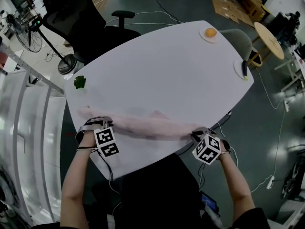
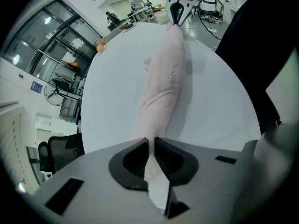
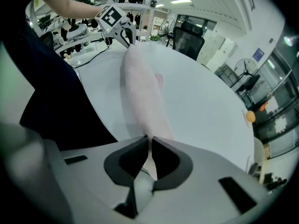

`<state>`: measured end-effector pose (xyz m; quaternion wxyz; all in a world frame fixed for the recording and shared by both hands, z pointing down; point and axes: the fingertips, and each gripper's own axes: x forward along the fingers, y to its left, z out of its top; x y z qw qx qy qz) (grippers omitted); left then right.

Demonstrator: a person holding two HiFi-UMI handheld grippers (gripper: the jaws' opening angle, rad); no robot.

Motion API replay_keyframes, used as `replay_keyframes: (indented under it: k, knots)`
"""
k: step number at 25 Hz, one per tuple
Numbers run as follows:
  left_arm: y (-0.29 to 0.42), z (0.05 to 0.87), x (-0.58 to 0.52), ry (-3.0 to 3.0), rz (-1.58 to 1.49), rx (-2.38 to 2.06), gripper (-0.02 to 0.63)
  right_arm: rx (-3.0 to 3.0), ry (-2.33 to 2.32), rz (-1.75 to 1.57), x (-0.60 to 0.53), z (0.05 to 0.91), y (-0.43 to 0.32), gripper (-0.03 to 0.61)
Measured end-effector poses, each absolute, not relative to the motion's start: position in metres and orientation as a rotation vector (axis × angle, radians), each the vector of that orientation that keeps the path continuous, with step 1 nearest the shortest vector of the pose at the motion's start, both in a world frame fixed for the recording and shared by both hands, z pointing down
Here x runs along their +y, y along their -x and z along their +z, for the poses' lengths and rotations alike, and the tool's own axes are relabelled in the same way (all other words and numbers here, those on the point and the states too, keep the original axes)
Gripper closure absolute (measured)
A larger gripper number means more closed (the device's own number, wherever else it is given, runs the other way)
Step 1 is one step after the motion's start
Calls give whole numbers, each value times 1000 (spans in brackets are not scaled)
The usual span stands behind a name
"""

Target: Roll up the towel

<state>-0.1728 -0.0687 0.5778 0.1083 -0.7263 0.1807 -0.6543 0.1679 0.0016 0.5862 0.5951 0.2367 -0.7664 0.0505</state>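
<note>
A pale pink towel (image 1: 143, 124) lies gathered into a long loose band across the near part of the white table (image 1: 167, 70). My left gripper (image 1: 101, 124) is shut on its left end, and my right gripper (image 1: 196, 135) is shut on its right end. In the left gripper view the towel (image 2: 163, 83) stretches from my jaws (image 2: 150, 141) away to the right gripper (image 2: 180, 8). In the right gripper view the towel (image 3: 142, 92) runs from my jaws (image 3: 149, 139) to the left gripper (image 3: 122, 29). The band sags slightly between the two grips.
A green sprig (image 1: 79, 82) lies near the table's left edge. A small plate with an orange fruit (image 1: 210, 33) sits at the far right, and another plate with a pen-like thing (image 1: 244, 69) at the right edge. A black office chair (image 1: 90, 23) stands behind the table.
</note>
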Motion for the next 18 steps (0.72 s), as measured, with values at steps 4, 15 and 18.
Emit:
replay_keyframes:
  k: [4, 15, 18]
  knots:
    - [170, 572, -93, 2117, -1925, 546, 561, -1815, -584, 146, -25, 575, -171, 545]
    - [158, 578, -156, 2117, -1960, 635, 561, -1815, -668, 225, -95, 581, -186, 543]
    - [155, 584, -170, 2101, -1972, 643, 561, -1799, -682, 235, -107, 591, -190, 540]
